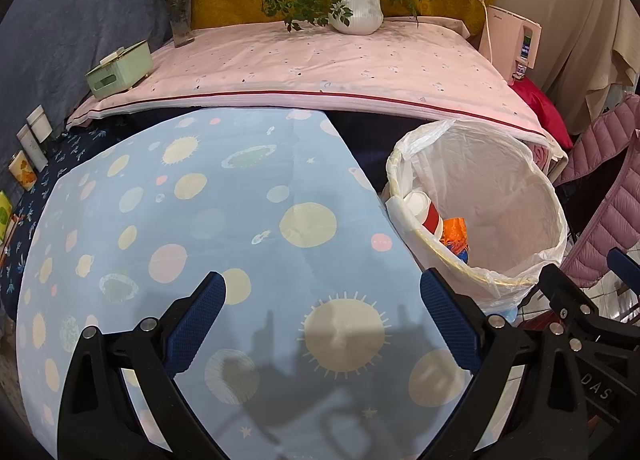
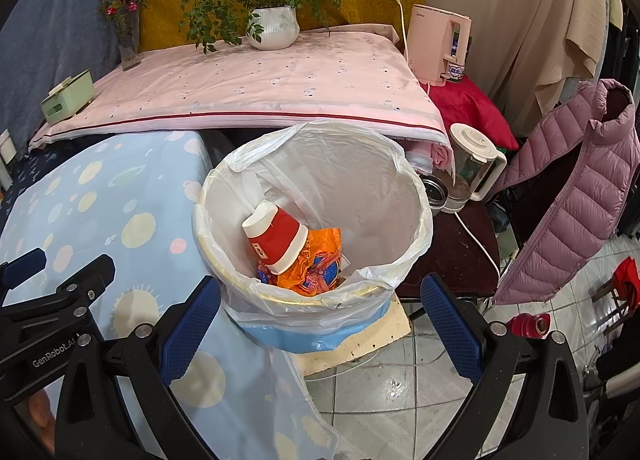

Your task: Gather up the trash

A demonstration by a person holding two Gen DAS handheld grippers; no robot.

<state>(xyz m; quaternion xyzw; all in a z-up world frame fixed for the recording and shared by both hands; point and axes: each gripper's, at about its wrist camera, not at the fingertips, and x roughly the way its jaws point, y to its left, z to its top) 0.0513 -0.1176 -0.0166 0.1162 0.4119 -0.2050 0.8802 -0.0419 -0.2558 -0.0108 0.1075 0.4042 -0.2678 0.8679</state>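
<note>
From the left wrist view, the left gripper [image 1: 322, 324] hovers over the blue tabletop [image 1: 224, 220] with the sun-and-planet cloth, its fingers [image 1: 196, 324] spread wide apart and holding nothing. No loose rubbish shows on the cloth beneath it. Just off the tabletop's right edge stands the trash bin [image 1: 520, 196], lined with a white bag, and inside it lie a red-and-white paper cup [image 1: 426, 212] and an orange wrapper [image 1: 456, 234]. Part of the right gripper's frame pokes in at the far right.

From the right wrist view, the right gripper [image 2: 320, 324] hangs almost directly above the bin [image 2: 400, 196], fingers likewise wide apart and empty. The cup [image 2: 278, 238] rests tilted on the crumpled wrapper [image 2: 316, 260] at the bottom of the bag. A glass kettle [image 2: 474, 162] sits near the bin's far side, and a white cable [image 2: 478, 238] trails over the dark stool beside it.

As far as I can judge, the collecting looks done or nearly so. What could go wrong now is mostly clumsiness: the bin sits on a pale block at the tabletop's edge and its loose bag [image 2: 248, 164] drapes over the rim, so a finger dipping low could snag the plastic and drag or tip it. A careless swing to the right could catch the cable or knock the kettle.
</note>
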